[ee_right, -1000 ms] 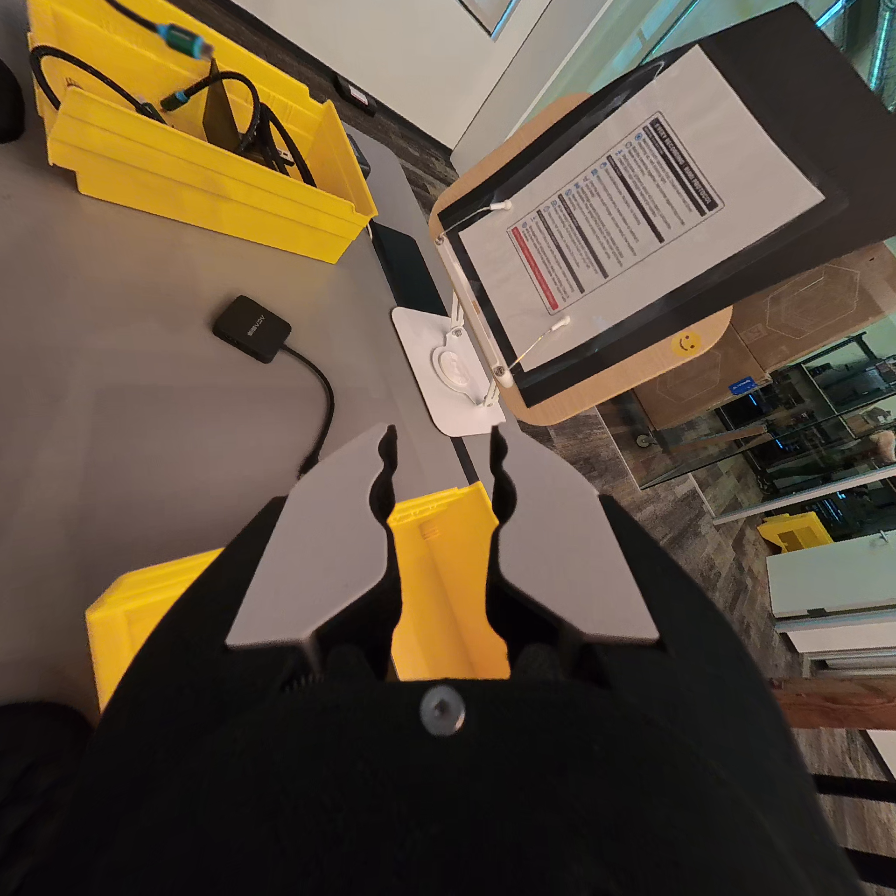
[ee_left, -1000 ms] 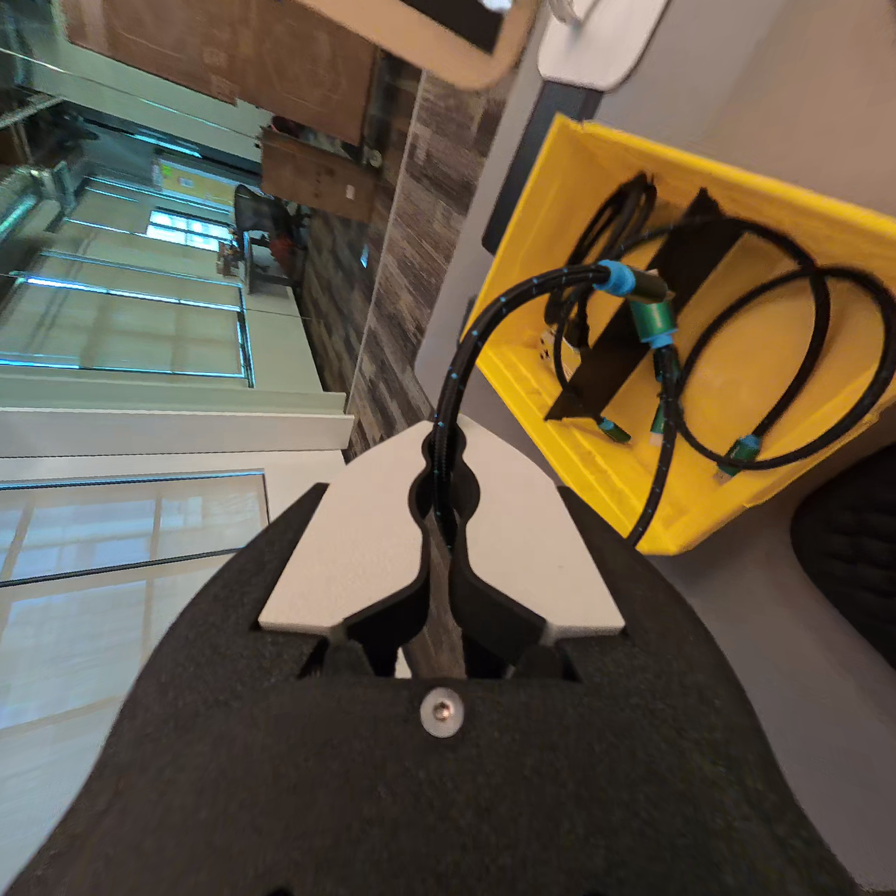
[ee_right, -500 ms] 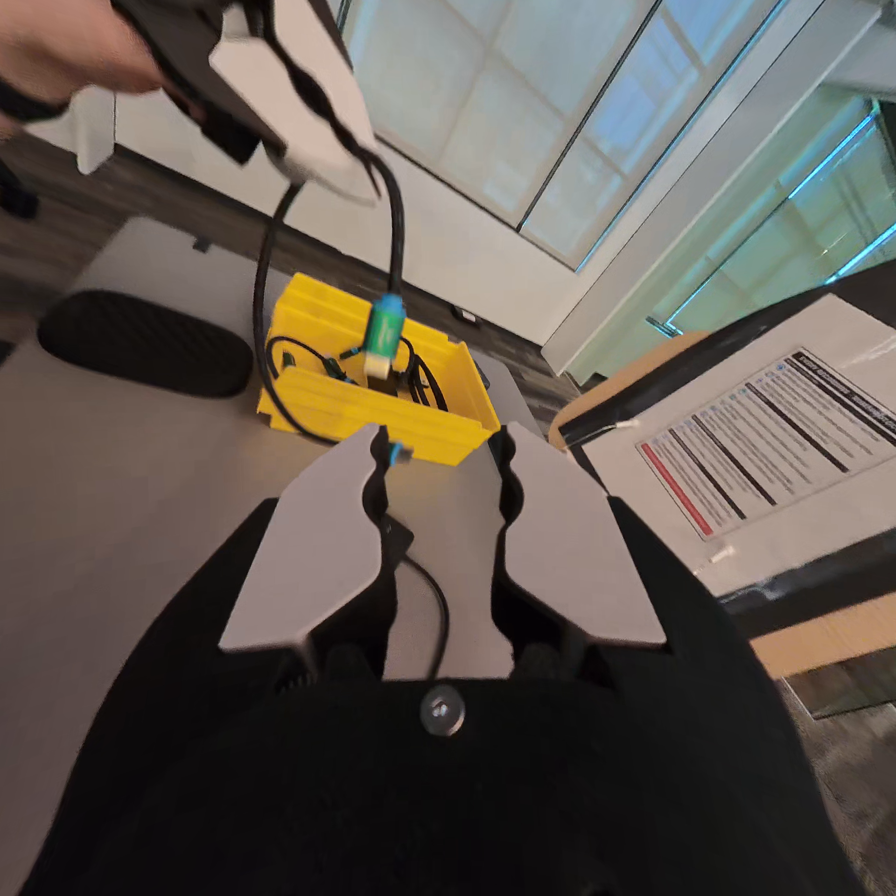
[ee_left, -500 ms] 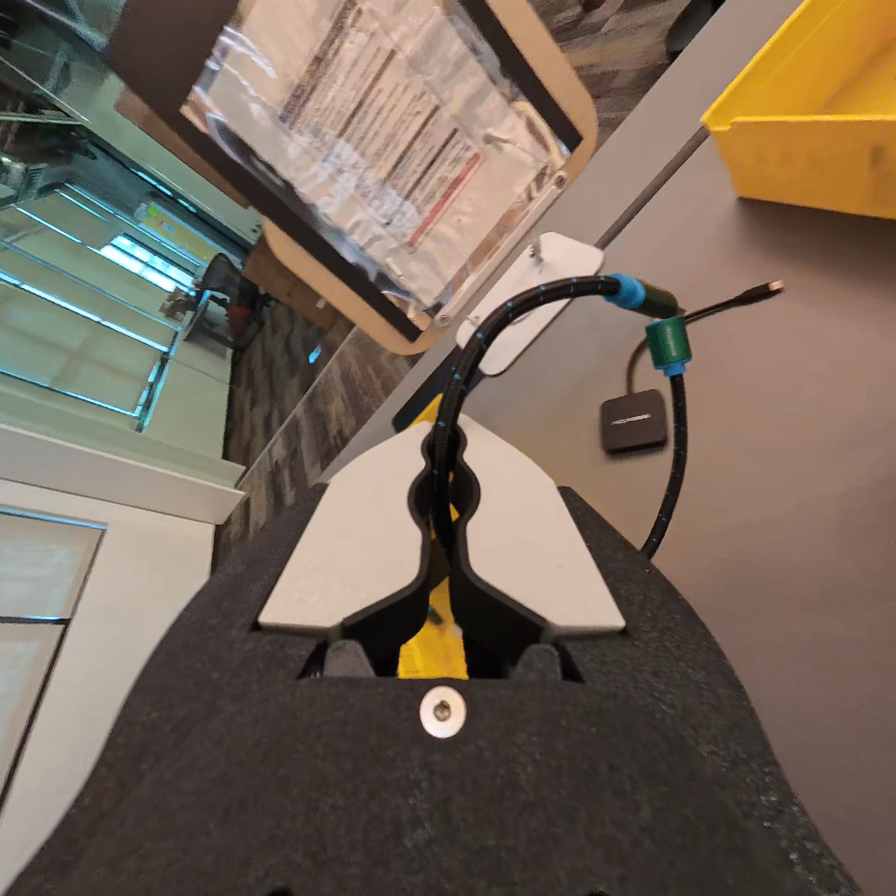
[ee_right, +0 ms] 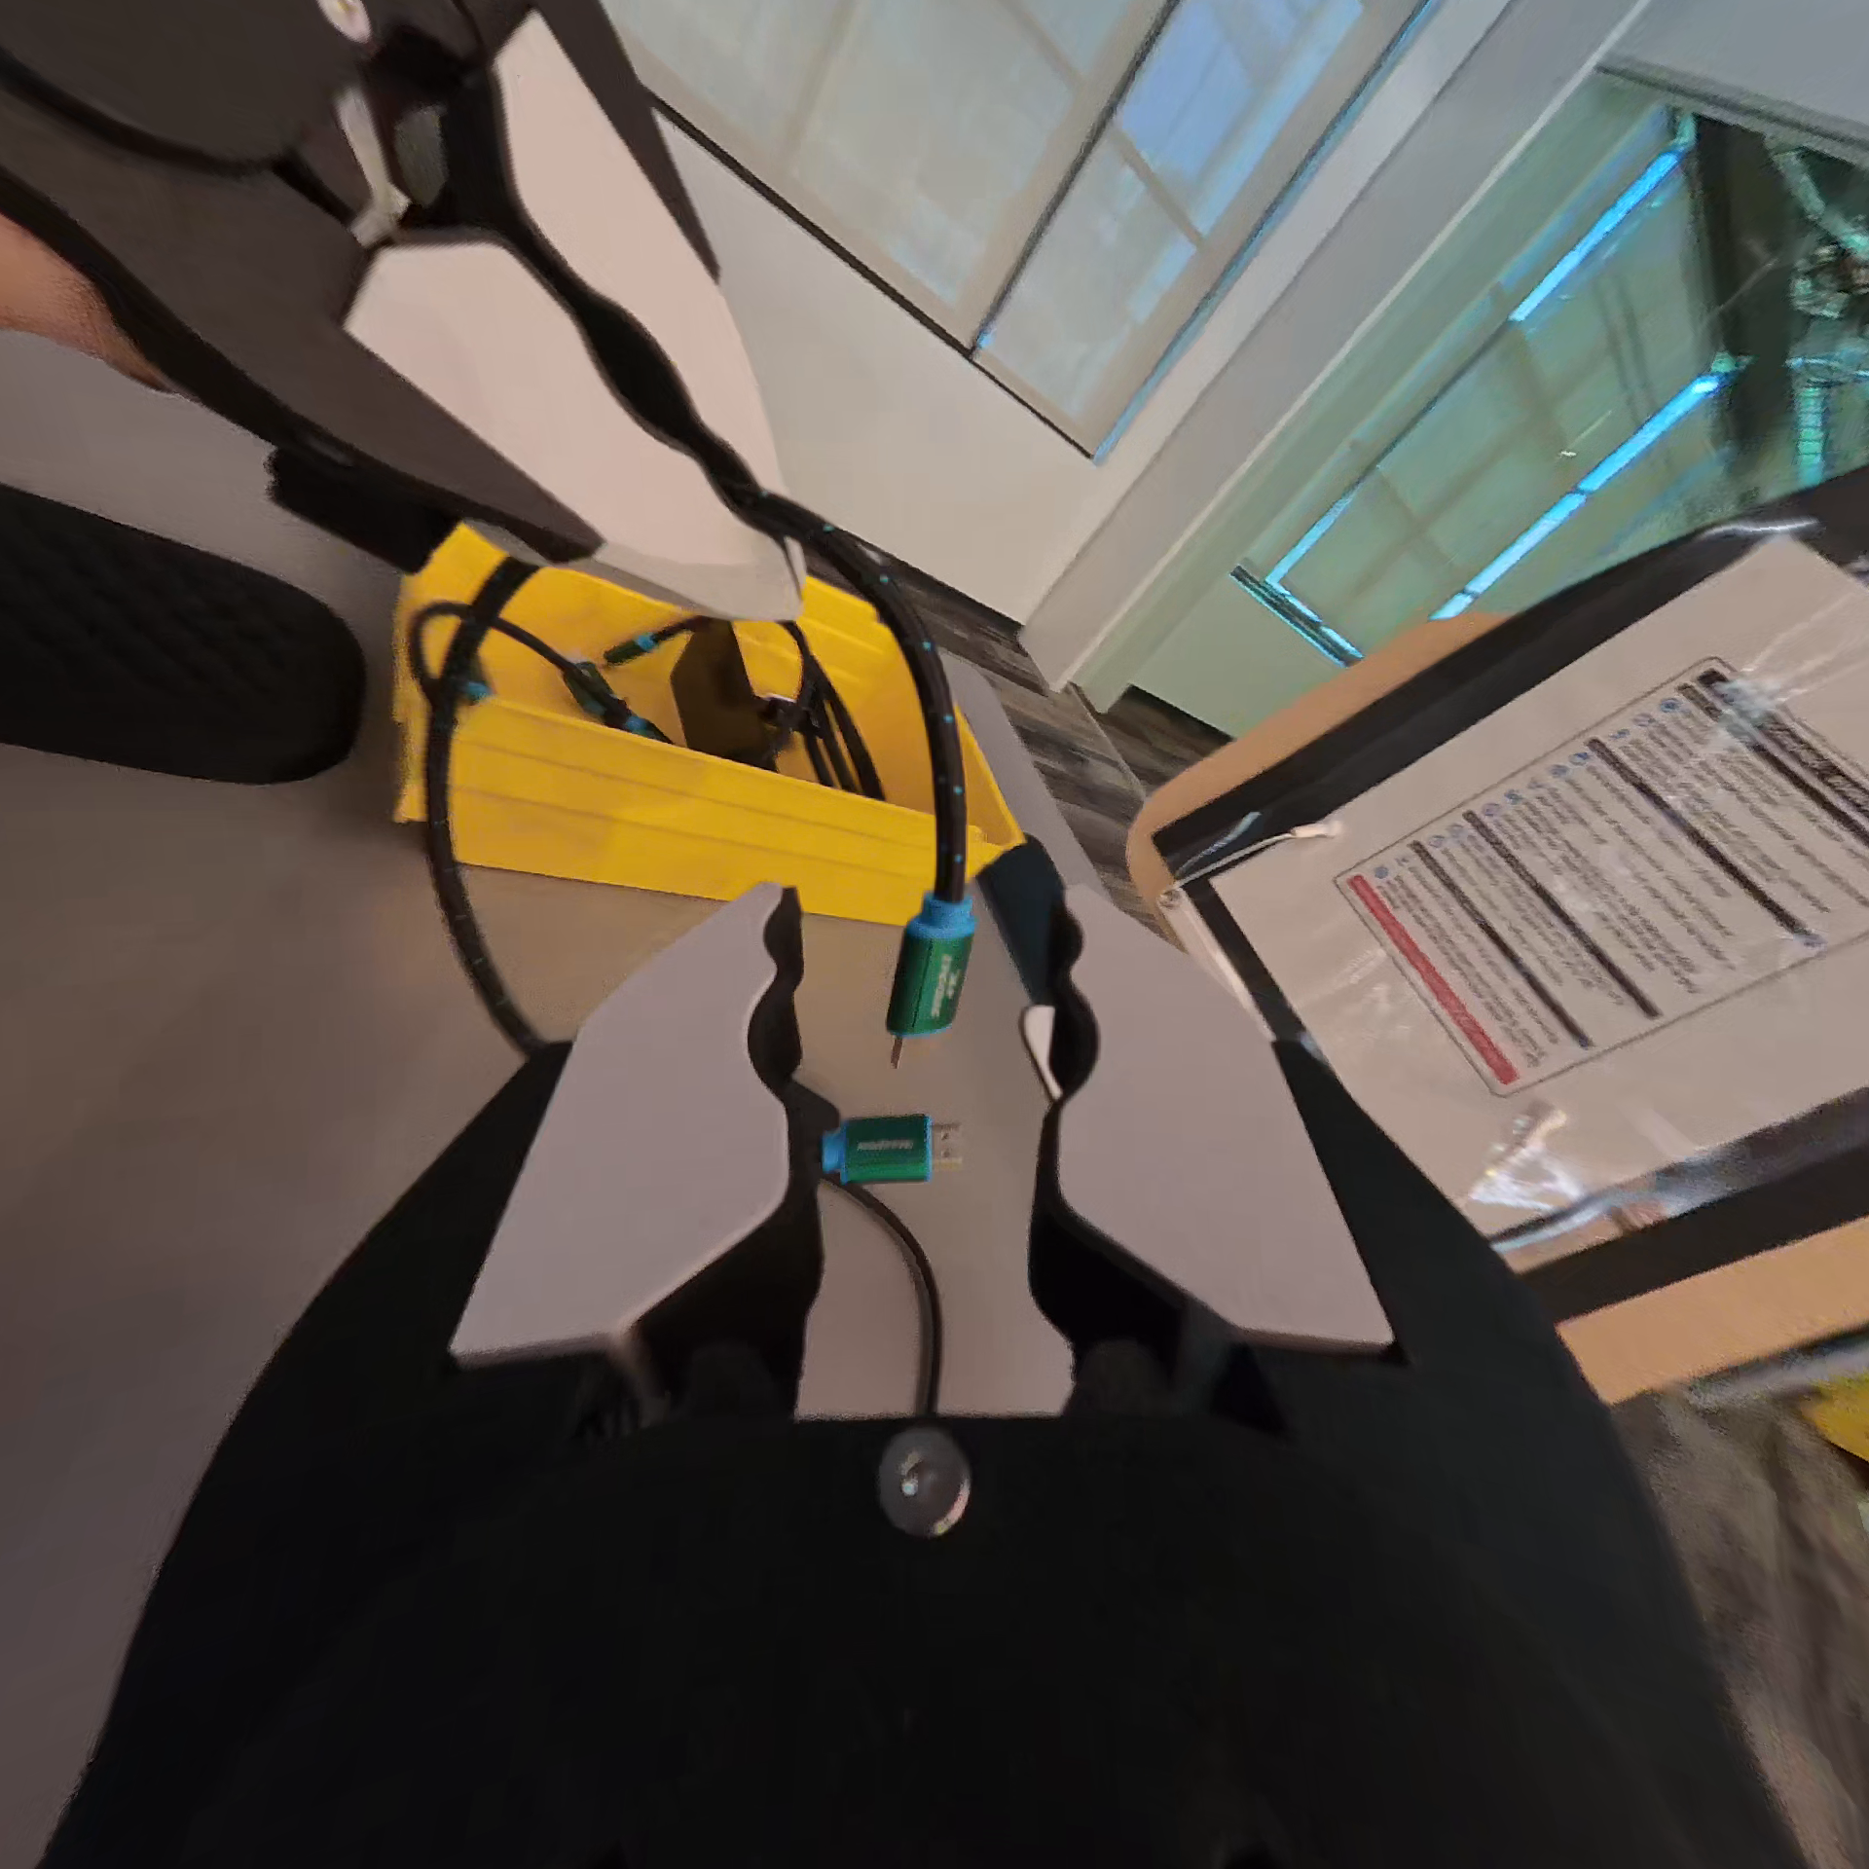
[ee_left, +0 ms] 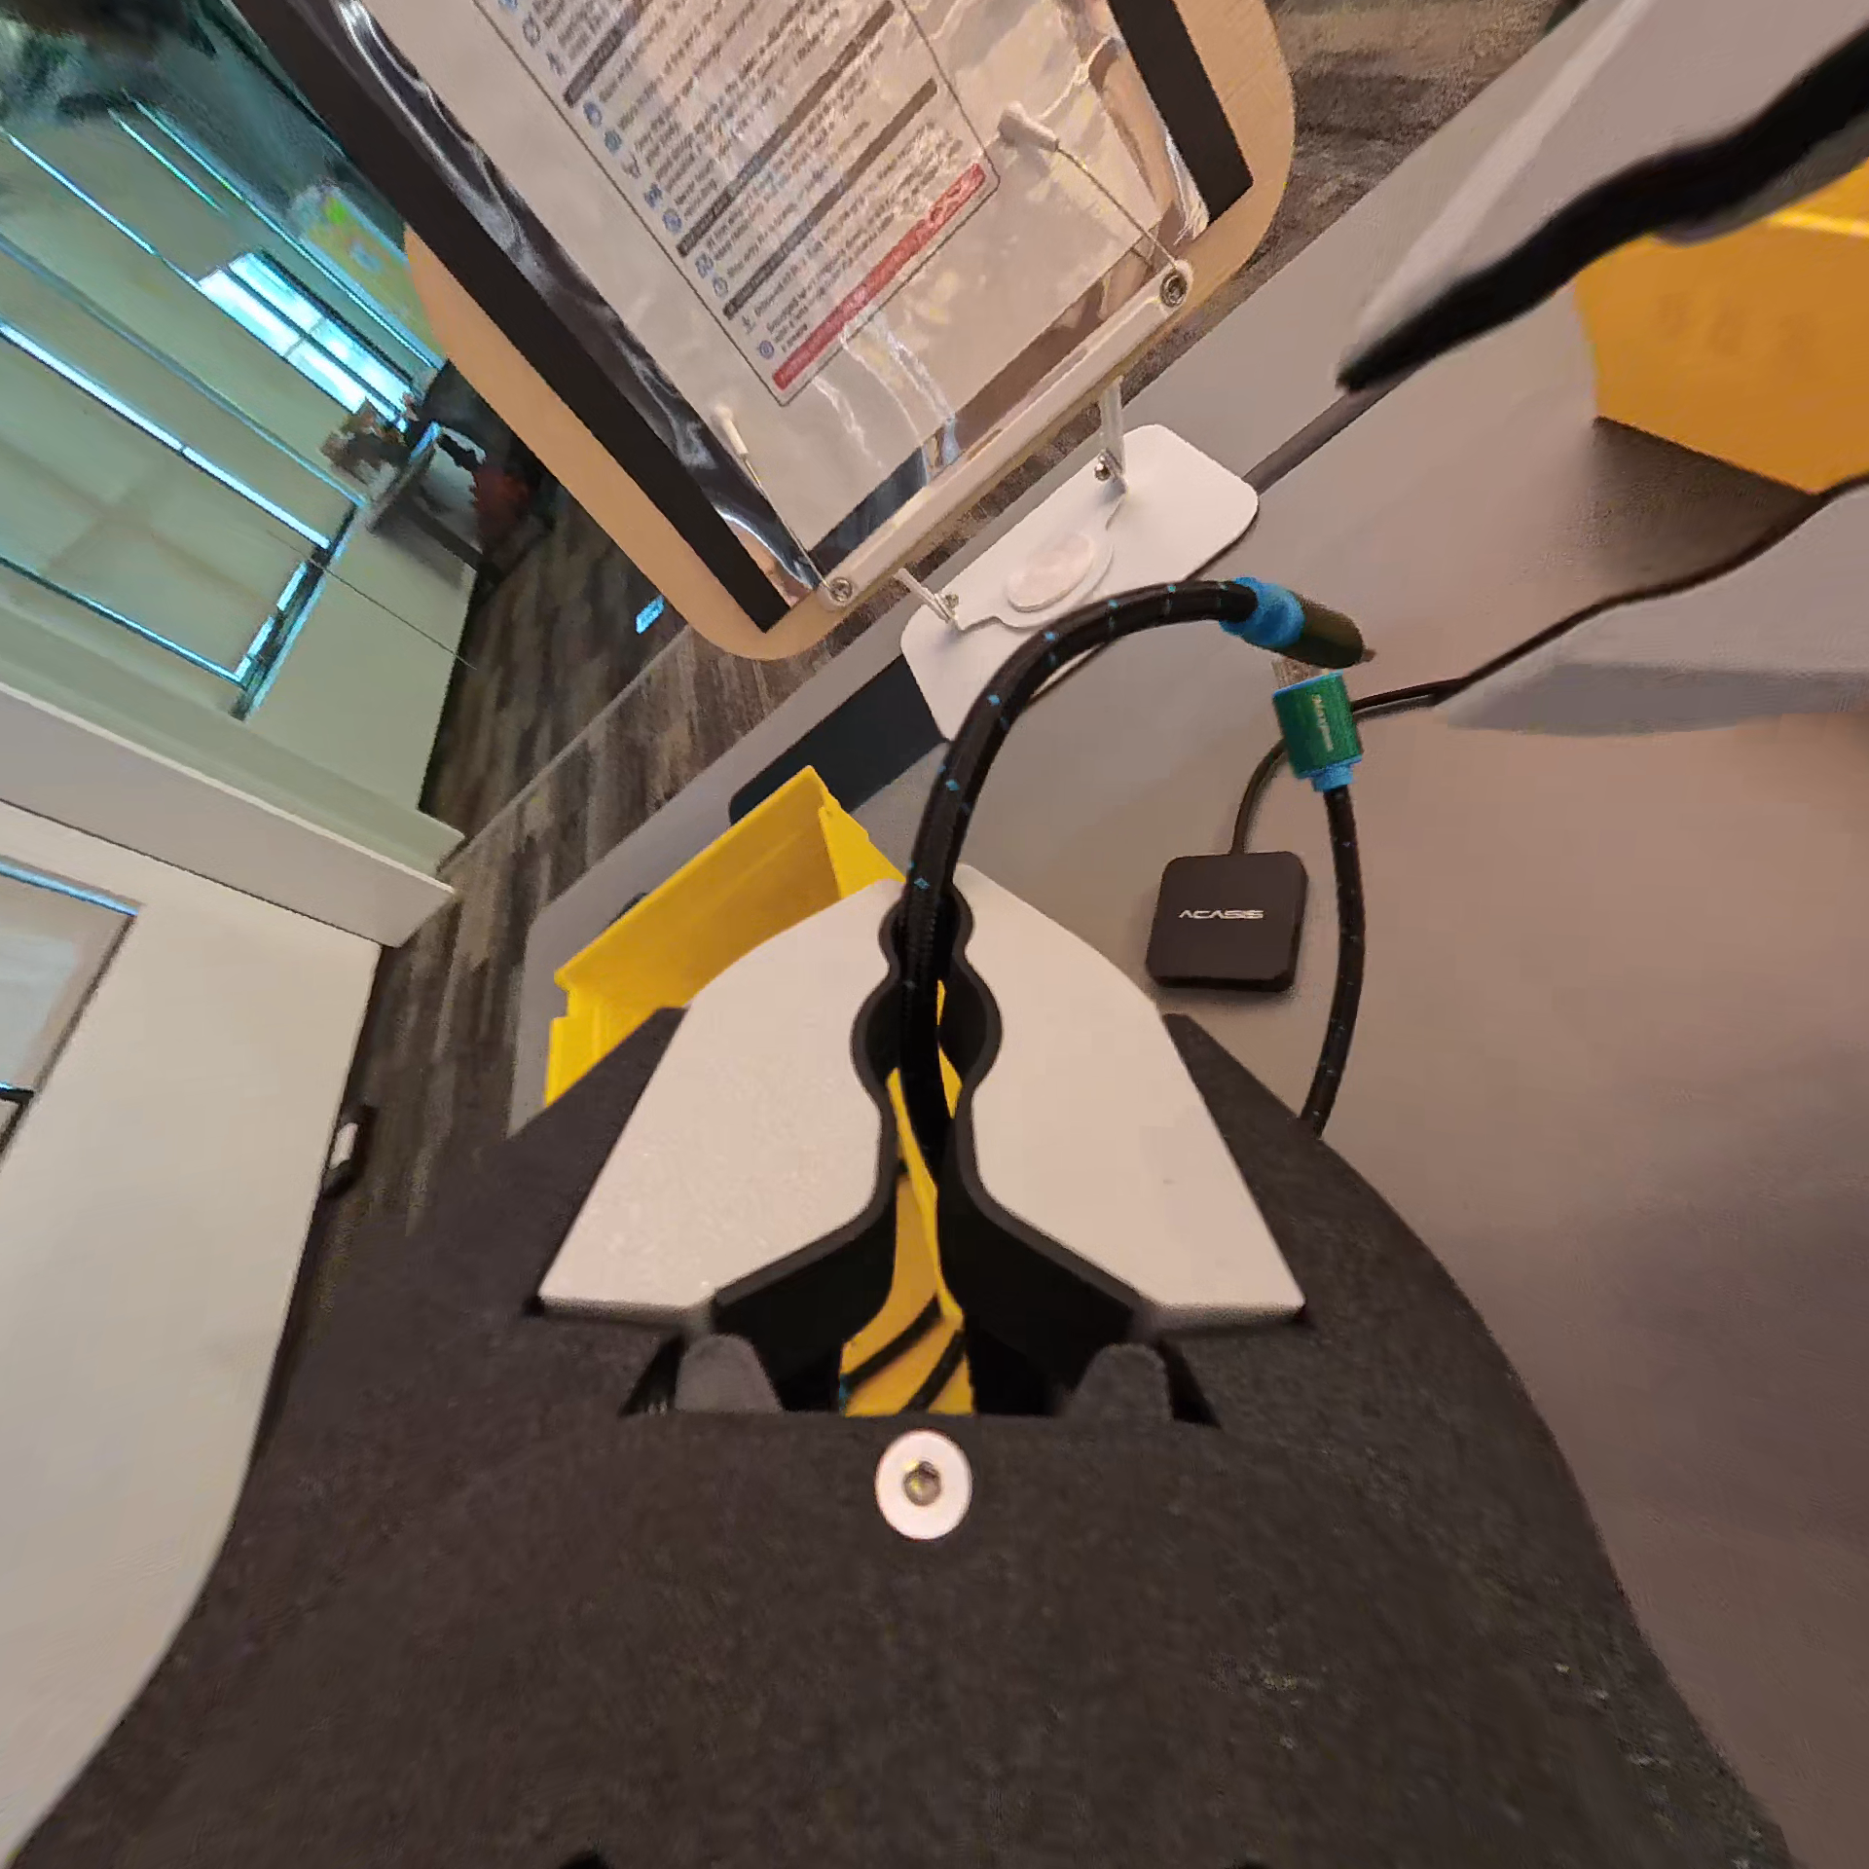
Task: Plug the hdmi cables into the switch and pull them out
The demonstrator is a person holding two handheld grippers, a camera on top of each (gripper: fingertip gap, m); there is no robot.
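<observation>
I seem to be in an office: glass partition walls rise behind the grey worktop, with carpet flooring beside it.

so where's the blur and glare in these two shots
Left wrist view: the right gripper at top right is smeared by motion, and the plastic-covered sign glares; the switch is sharp. Right wrist view: the left gripper at top left is motion-blurred, the green plug slightly soft.
</observation>
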